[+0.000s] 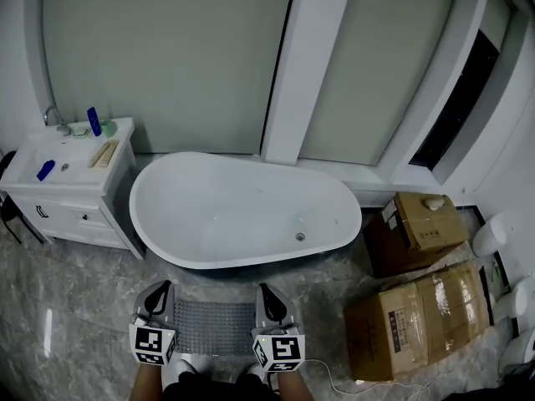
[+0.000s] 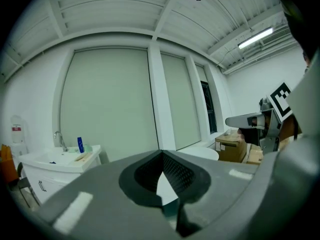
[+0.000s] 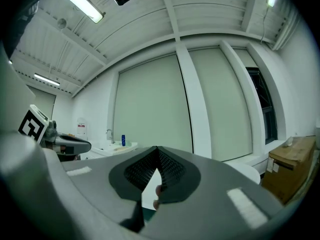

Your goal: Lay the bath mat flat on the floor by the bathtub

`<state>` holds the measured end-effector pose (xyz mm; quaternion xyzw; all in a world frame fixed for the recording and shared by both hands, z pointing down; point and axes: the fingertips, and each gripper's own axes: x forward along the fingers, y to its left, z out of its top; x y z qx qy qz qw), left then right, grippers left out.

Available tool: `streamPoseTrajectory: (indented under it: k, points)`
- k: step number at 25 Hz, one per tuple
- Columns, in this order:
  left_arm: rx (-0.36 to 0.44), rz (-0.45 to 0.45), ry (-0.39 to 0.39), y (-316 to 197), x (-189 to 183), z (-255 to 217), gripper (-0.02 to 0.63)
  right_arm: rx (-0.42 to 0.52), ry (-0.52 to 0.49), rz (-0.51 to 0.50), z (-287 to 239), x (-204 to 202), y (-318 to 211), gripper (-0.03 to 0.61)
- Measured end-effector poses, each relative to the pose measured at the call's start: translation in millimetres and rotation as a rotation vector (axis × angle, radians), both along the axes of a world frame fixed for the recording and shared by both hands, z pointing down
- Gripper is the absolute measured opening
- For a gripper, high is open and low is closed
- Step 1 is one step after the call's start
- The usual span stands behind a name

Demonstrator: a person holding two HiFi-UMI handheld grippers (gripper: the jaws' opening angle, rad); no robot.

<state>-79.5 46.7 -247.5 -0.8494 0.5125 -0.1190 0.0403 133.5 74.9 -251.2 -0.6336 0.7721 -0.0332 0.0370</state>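
Two grippers at lower centre, left gripper and right gripper, jaws closed tip to tip, empty. Bath mat between them, just below the bathtub in frame.

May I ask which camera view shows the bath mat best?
The head view: the grey bath mat spans between the left gripper and right gripper. Both gripper views show closed jaws and barely any mat.

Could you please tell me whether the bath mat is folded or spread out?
Spread out: in the head view the bath mat stretches as one open rectangle between the left tool and right tool.
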Motion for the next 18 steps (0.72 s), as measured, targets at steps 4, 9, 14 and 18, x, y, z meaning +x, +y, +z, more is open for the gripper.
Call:
streamPoseTrajectory:
  k: [4, 9, 14, 18]
  points:
    - [0.029, 0.01, -0.013, 2.0, 4.9, -11.3, 0.005, 0.054, 0.001, -0.009, -16.3, -0.6, 3.9, 0.026]
    - [0.078, 0.017, 0.02, 6.2, 9.0, -28.2, 0.005, 0.081, -0.01, -0.042, -28.0, -4.3, 7.1, 0.026]
    - [0.101, 0.017, 0.017, 8.0, 7.8, -36.3, 0.005, 0.08, -0.01, -0.037, -30.3, -1.5, 10.5, 0.025]
    - [0.115, 0.012, 0.049, 9.4, 6.4, -44.2, 0.005, 0.061, 0.019, -0.04, -28.7, -2.7, 10.9, 0.023]
